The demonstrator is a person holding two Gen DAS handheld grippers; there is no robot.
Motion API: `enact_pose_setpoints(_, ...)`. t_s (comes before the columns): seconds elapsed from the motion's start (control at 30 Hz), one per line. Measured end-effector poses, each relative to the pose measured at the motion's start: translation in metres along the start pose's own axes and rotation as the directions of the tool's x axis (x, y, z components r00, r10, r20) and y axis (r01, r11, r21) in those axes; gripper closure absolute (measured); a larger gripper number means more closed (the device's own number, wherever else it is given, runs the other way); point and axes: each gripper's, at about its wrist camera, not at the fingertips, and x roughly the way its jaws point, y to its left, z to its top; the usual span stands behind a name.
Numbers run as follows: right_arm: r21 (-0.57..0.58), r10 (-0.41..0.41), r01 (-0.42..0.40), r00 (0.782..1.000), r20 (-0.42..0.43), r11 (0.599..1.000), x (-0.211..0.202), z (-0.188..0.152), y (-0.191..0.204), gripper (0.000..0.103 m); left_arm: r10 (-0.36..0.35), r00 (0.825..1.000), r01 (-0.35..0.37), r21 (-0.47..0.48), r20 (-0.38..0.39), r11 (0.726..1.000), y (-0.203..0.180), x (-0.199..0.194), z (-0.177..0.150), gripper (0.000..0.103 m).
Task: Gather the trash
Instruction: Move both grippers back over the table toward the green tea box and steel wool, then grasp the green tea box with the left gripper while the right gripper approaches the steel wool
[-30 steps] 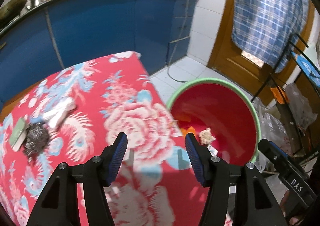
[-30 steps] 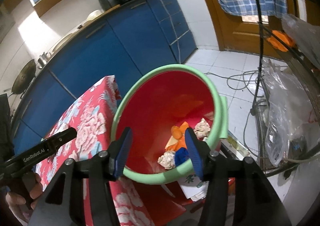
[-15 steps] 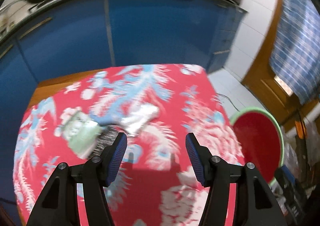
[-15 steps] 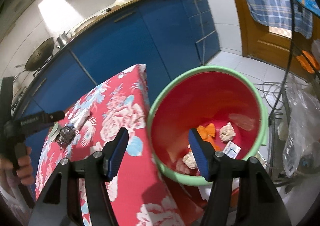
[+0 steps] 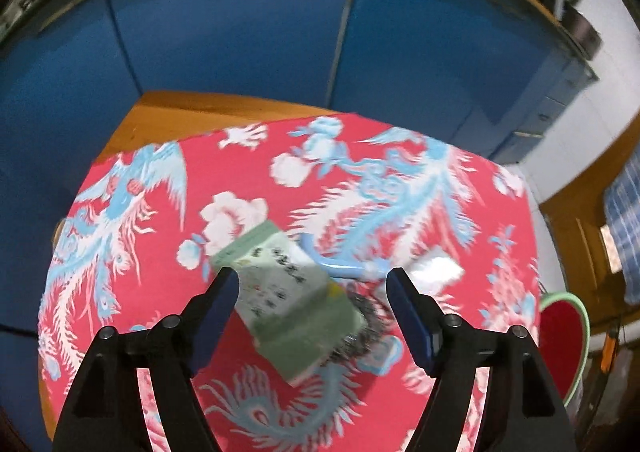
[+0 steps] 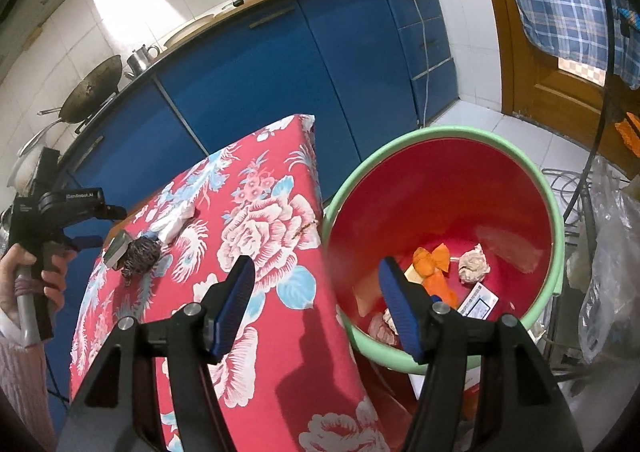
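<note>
Floral tablecloth (image 5: 400, 212) under green packet (image 5: 288, 300), steel wool (image 5: 368, 316); both claws open, empty.

Readable only in part: white lettering "GenRobot.AI" along the black body of the left gripper (image 6: 82, 242), seen from the right wrist view, small and slightly soft. Dark printed characters in several rows on the pale face of the green carton (image 5: 286, 298), lying on the red floral cloth (image 5: 400, 188); blurred, not legible, apparently Chinese script. Blue and dark print on a small white card (image 6: 478, 302) at the bottom of the red bucket (image 6: 440, 136); too small to read. No legible numbers or signs elsewhere in either view.
</note>
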Motion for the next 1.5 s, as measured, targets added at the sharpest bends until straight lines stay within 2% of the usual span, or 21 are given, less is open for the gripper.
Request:
enact_pose_setpoints(0.23,0.0,-0.005,0.005,1.0,-0.007,1.0,0.003,-0.002,-0.003,0.037,-0.01,0.999,0.004,-0.116,-0.049,0.993,0.016,0.029,0.008,0.026)
enact_pose_setpoints(0.4,0.001,-0.014,0.014,1.0,-0.012,1.0,0.004,-0.003,-0.006,0.037,0.038,0.999,-0.041,-0.114,-0.029,0.993,0.014,0.039,0.012,0.026)
enact_pose_setpoints(0.63,-0.002,-0.014,0.014,1.0,-0.016,1.0,0.006,-0.004,-0.004,0.037,0.117,0.993,-0.117,-0.05,-0.01,0.992,0.012,0.048,0.006,0.026)
enact_pose_setpoints(0.73,-0.008,-0.009,0.009,1.0,-0.016,1.0,0.007,-0.004,-0.001,0.037,0.102,0.995,-0.102,-0.047,-0.011,0.994,0.015,0.046,0.001,0.026)
enact_pose_setpoints(0.83,-0.015,-0.003,0.003,1.0,-0.016,1.0,0.007,-0.004,0.003,0.037,0.047,0.997,-0.05,-0.059,-0.056,0.997,0.025,0.048,-0.009,0.026)
enact_pose_setpoints(0.93,-0.026,0.001,-0.001,1.0,-0.014,1.0,0.007,-0.004,0.007,0.037,0.032,0.996,-0.037,-0.052,-0.084,0.998,0.033,0.051,-0.023,0.026)
enact_pose_setpoints(1.13,-0.038,0.007,-0.007,1.0,-0.017,0.999,0.007,-0.005,0.014,0.037,0.013,0.998,-0.016,-0.043,-0.069,0.999,0.045,0.046,-0.038,0.026)
enact_pose_setpoints(1.37,-0.068,0.016,-0.018,1.0,-0.026,0.998,0.011,-0.006,0.031,0.037,0.02,0.999,-0.018,0.058,-0.036,0.998,0.045,0.038,-0.055,0.025)
enact_pose_setpoints(1.43,-0.077,0.019,-0.021,0.999,-0.031,0.997,0.013,-0.006,0.037,0.037,0.04,0.999,-0.038,0.114,-0.017,0.993,0.037,0.038,-0.061,0.022)
enact_pose_setpoints(1.5,-0.088,0.021,-0.024,0.999,-0.034,0.996,0.016,-0.006,0.044,0.037,0.017,1.0,-0.015,0.139,-0.008,0.99,0.036,0.037,-0.067,0.018)
